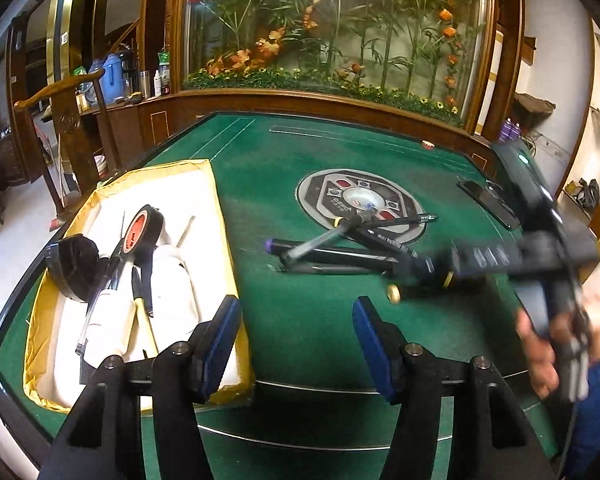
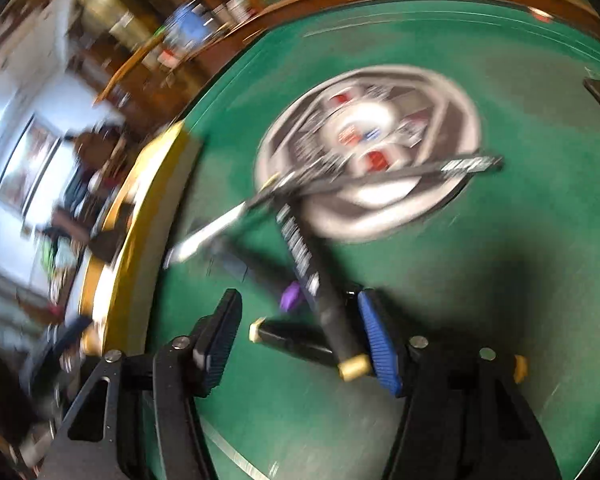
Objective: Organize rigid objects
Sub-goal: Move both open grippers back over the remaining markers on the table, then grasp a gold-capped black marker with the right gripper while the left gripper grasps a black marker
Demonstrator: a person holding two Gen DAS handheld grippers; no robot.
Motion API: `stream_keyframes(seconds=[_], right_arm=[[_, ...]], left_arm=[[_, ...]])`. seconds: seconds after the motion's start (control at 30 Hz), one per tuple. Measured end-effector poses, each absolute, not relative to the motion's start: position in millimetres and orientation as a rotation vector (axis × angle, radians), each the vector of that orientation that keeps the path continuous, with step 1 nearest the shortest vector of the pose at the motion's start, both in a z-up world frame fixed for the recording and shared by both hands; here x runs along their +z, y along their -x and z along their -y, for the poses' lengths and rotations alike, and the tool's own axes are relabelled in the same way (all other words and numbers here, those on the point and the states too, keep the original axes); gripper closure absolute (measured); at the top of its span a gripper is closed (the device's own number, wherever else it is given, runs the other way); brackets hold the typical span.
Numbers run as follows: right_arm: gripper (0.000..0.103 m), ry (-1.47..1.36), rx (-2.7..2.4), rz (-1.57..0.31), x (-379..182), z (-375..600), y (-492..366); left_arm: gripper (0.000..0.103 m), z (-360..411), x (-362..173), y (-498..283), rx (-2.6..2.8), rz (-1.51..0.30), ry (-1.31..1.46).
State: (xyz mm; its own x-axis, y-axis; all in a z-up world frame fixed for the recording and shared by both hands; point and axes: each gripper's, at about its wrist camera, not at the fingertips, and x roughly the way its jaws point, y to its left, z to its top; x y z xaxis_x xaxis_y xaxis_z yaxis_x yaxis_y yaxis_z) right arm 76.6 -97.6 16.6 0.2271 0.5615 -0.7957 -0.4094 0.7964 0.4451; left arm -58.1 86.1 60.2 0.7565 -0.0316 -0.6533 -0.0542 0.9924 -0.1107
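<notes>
Both pairs of jaws stand wide, nothing held. Left gripper (image 1: pixel 296 316) hovers low over the green table (image 1: pixel 324 320), bare felt between the pads. Just left of my left jaws: the yellow-rimmed tray (image 1: pixel 40 300) with white lining, already holding a black tape roll (image 1: pixel 146 228), a second dark roll (image 1: pixel 74 268), a clear pen (image 1: pixel 100 300) and a yellow-handled tool (image 1: pixel 144 312). So part of the sorting looks done.

Right gripper (image 2: pixel 298 334) is blurred by motion, but its jaws read clearly as wide. A black pen with gold cap (image 2: pixel 332 320) lies between them, close against the right-hand pad; I can't tell if it touches. Just ahead, a second black pen (image 2: pixel 296 338) and a purple-tipped one (image 2: pixel 290 296) cross under it.

Further ahead of both jaws the rest of the pile of pens (image 1: pixel 352 240) lies crossed, reaching onto the round centre panel (image 1: pixel 364 200). A dark flat device (image 1: pixel 488 200) sits far right, well apart.

Left to do, as I judge: the whole pen pile still has to go into the tray. Likely next is closing my right jaws on the gold-capped pen. Crossed pens may roll or drag neighbours.
</notes>
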Motion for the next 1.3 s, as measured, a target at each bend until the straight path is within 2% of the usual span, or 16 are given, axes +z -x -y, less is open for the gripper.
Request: stream_keyframes(seconds=[0.07, 0.2, 0.43, 0.67, 0.7, 0.73, 0.8, 1.07, 1.3], right_arm=[[0.052, -0.127, 0.751, -1.185, 17, 92, -64], [0.052, -0.015, 0.675, -1.111, 26, 87, -59], [0.053, -0.073, 0.637, -1.104, 24, 86, -74], [0.066, -0.052, 0.611, -1.084, 22, 75, -90], [0.076, -0.026, 0.597, -1.075, 23, 73, -89], [0.082, 0.005, 0.589, -1.085, 22, 72, -89], [0.088, 0.005, 0.593, -1.096, 16, 74, -91], [0.089, -0.016, 0.605, -1.103, 24, 103, -74], [0.089, -0.099, 0.634, -1.053, 45, 160, -33]], left_arm=[[0.041, -85, 59, 58, 0.011, -0.713, 0.128], [0.041, -84, 60, 57, 0.006, -0.712, 0.131], [0.041, -81, 58, 57, -0.005, -0.722, 0.132], [0.041, -76, 58, 57, -0.029, -0.731, 0.128], [0.041, -72, 59, 59, -0.052, -0.73, 0.117], [0.041, -69, 60, 59, -0.069, -0.731, 0.111], [0.041, -60, 61, 61, -0.133, -0.741, 0.09], [0.042, -10, 50, 74, -0.465, -0.835, -0.046], [0.042, 43, 47, 97, -0.66, -0.823, -0.26]])
